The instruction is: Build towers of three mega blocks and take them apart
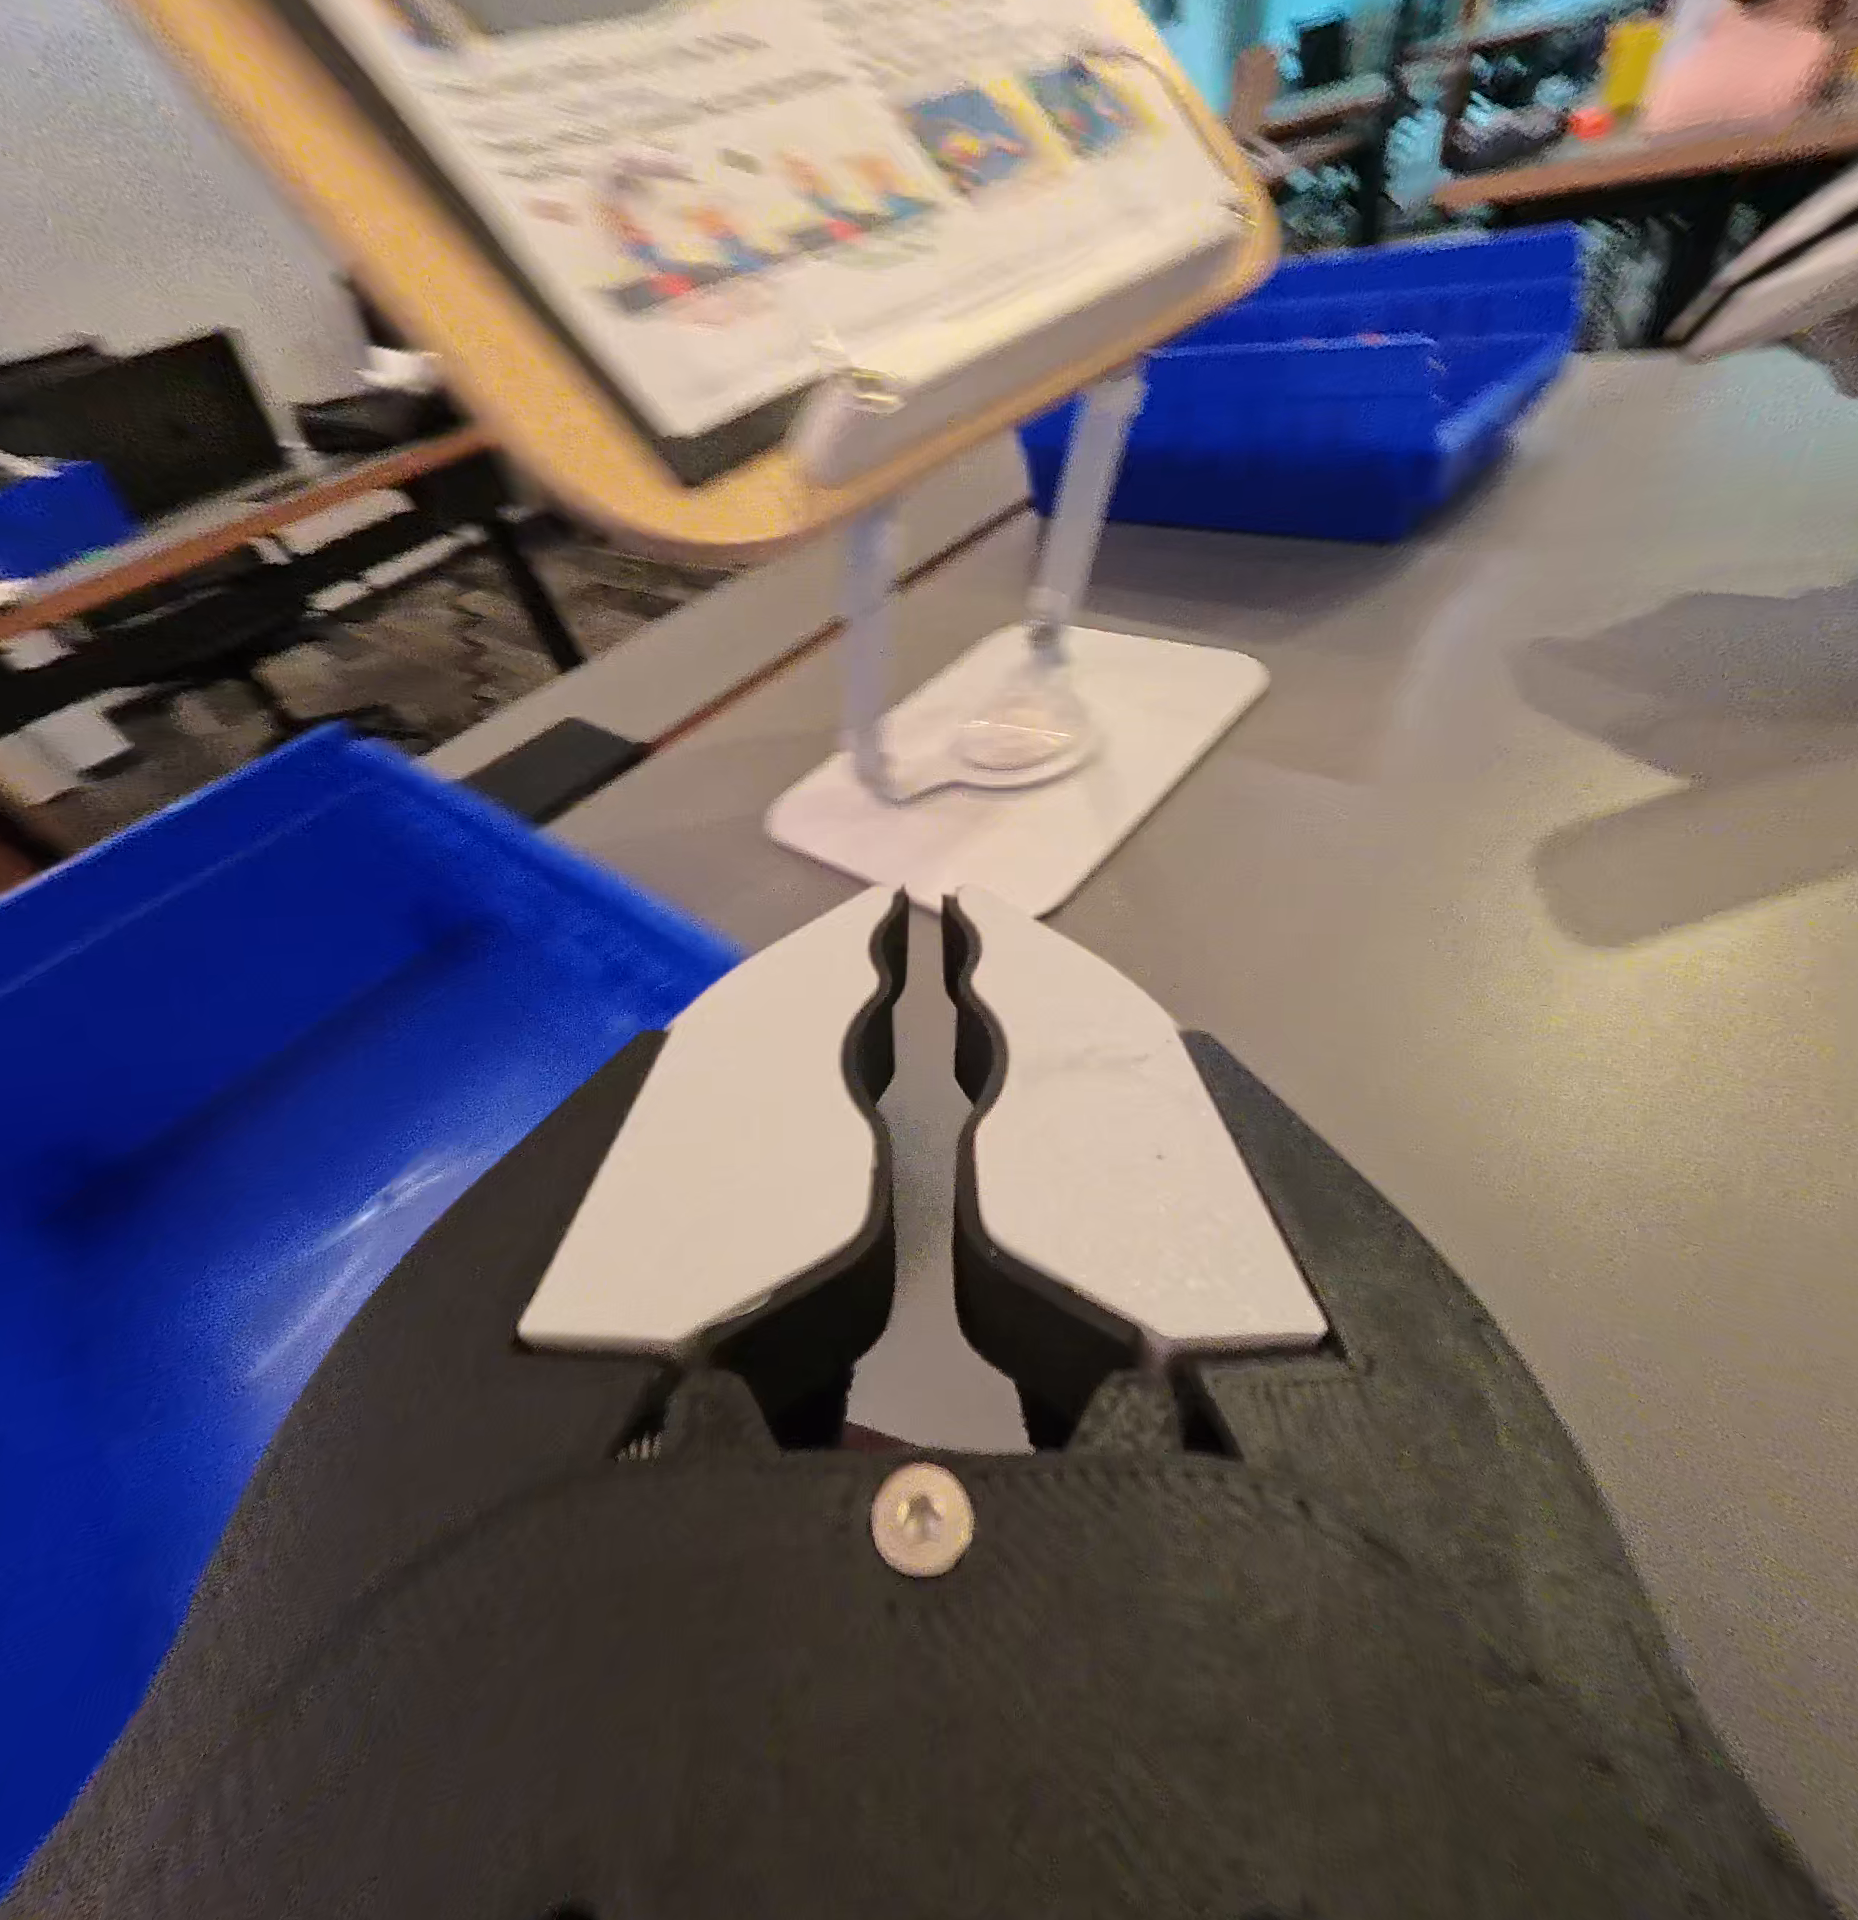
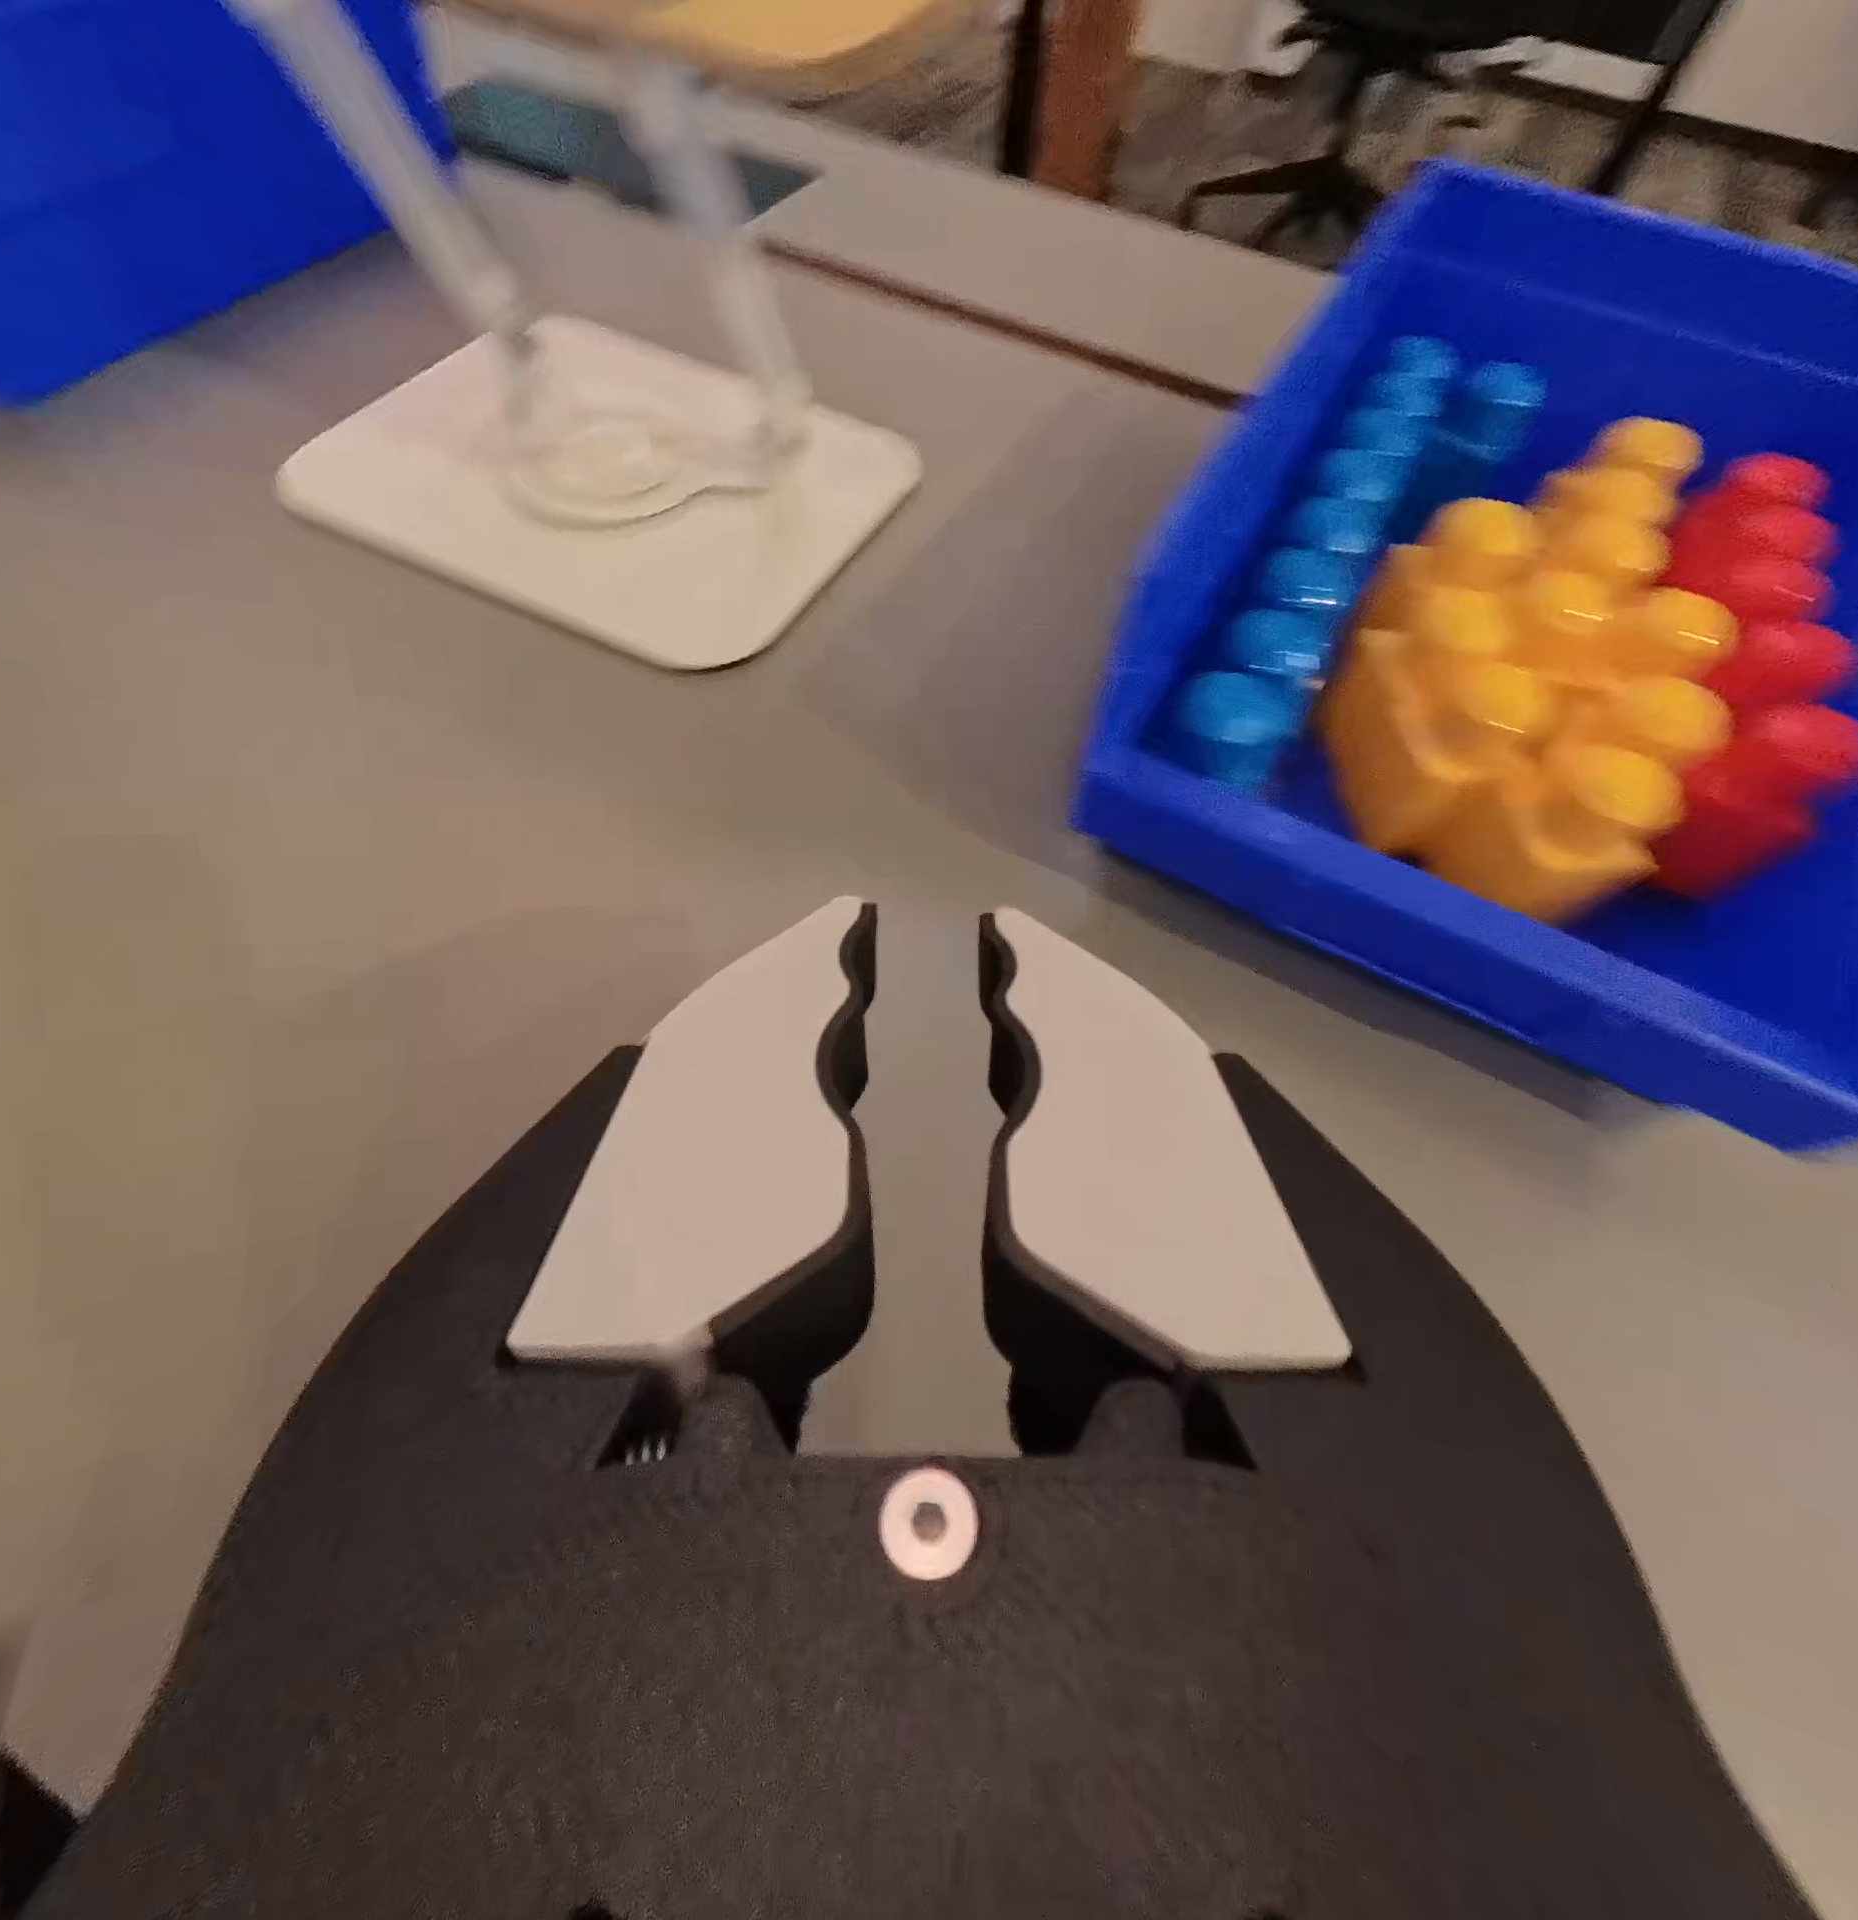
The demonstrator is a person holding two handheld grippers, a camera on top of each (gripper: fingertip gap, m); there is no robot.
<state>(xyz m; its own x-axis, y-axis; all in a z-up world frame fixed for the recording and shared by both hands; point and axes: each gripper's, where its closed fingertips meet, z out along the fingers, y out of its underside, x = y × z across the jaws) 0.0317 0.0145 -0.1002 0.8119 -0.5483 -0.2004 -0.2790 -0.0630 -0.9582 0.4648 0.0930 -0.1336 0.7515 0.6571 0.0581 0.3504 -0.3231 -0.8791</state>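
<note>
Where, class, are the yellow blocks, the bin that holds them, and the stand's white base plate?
yellow blocks (image 2: 1527,686): right wrist view, studs of the pile.
blue bin (image 2: 1476,966): right wrist view, near wall.
white base plate (image 2: 696,582): right wrist view, bare front part.

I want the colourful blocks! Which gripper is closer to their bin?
Right. The right gripper has the bin of blocks just ahead to its right; the left gripper's view shows no blocks.

My left gripper (image 1: 925,904) and right gripper (image 2: 925,920) match — black, coarse-textured printed bodies, flaring wide behind the fingers. My fingers (image 1: 759,1122) are pale grey plates with wavy black inner edges. One silver screw (image 1: 922,1527) sits centred behind each pair.
</note>
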